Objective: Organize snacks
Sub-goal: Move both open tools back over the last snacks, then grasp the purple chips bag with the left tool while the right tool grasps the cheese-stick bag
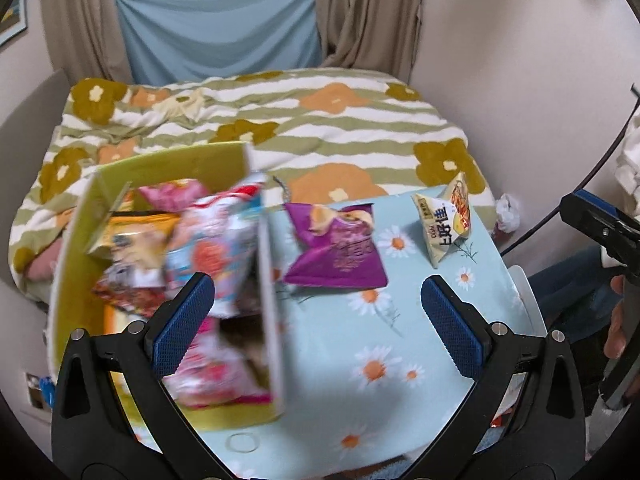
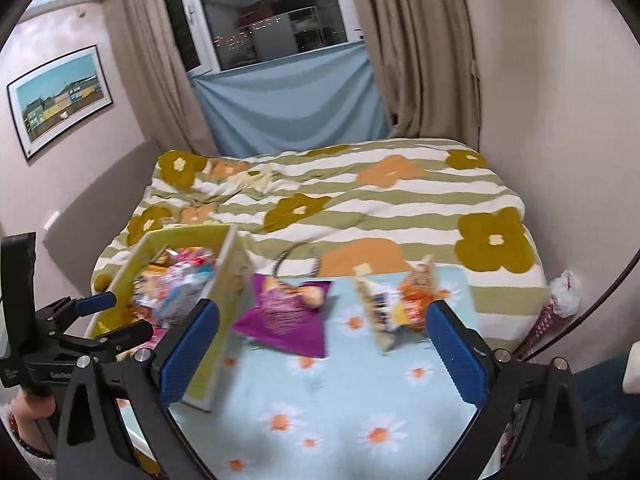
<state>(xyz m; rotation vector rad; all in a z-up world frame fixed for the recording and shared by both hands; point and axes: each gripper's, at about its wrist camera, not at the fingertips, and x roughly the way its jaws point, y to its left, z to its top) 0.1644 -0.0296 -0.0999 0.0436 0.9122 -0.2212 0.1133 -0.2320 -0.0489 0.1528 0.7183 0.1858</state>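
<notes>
Right wrist view: the right gripper (image 2: pixel 322 344) hangs spread and empty above the daisy-print table cover (image 2: pixel 340 420), the crinkled purple foil snack bag (image 2: pixel 286 316) lying at twelve o'clock, long axis crosswise. The left gripper (image 1: pixel 318 320), also released, hovers beside the yellow-green cardboard box (image 1: pixel 168 164) of packets at ten o'clock.

On the pale yellow snack bag (image 1: pixel 444 226) standing on the desk (image 1: pixel 360 360), the left wrist view shows large blue Chinese characters reading 上好佳, with small Latin letters beside them too small to make out; the purple snack bag (image 1: pixel 336 256) carries pale lettering, blurred beyond reading; in the right wrist view, the left tool (image 2: pixel 100 320) bears white print beginning "GenRob", the rest cut off.
</notes>
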